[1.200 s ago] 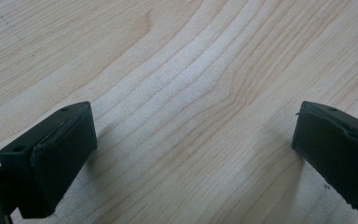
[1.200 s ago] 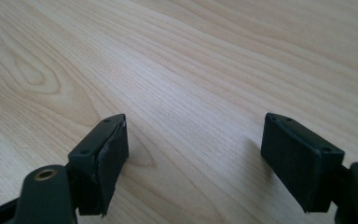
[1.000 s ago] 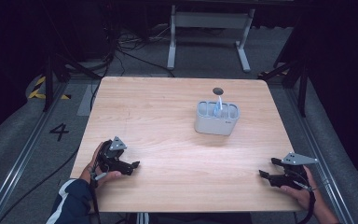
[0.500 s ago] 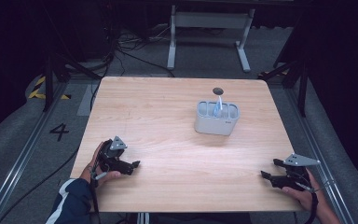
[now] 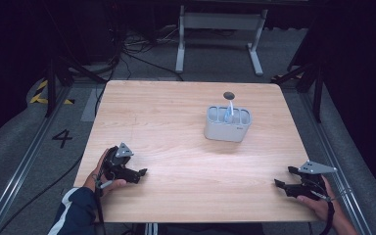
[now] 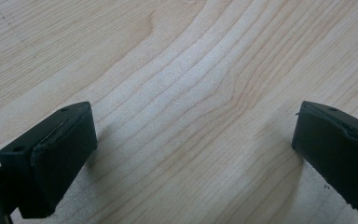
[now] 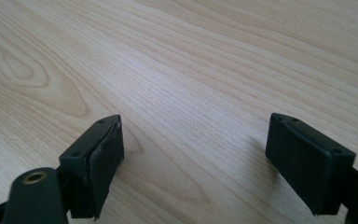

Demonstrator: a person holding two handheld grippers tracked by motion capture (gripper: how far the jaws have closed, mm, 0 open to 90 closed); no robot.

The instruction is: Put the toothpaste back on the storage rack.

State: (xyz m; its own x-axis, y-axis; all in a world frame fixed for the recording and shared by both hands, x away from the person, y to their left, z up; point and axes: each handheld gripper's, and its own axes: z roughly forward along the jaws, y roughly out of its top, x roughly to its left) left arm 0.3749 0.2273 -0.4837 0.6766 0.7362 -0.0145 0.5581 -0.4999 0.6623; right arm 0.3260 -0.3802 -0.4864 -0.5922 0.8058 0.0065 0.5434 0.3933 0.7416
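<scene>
Left gripper (image 5: 138, 172): near table (image 5: 176, 127) corner, jaws wide, nothing between.
Right gripper (image 5: 285, 177): opposite corner, jaws just widened, bare wood between.
Grey holder (image 5: 227, 128): well apart (far half), holding what may be a pale utensil (image 5: 229, 111).

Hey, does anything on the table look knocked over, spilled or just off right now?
Nothing stands out. The grey holder stands upright on the wooden table with a pale utensil upright in it. The left tongs and right tongs rest open near the front edge, nothing between their jaws.
</scene>
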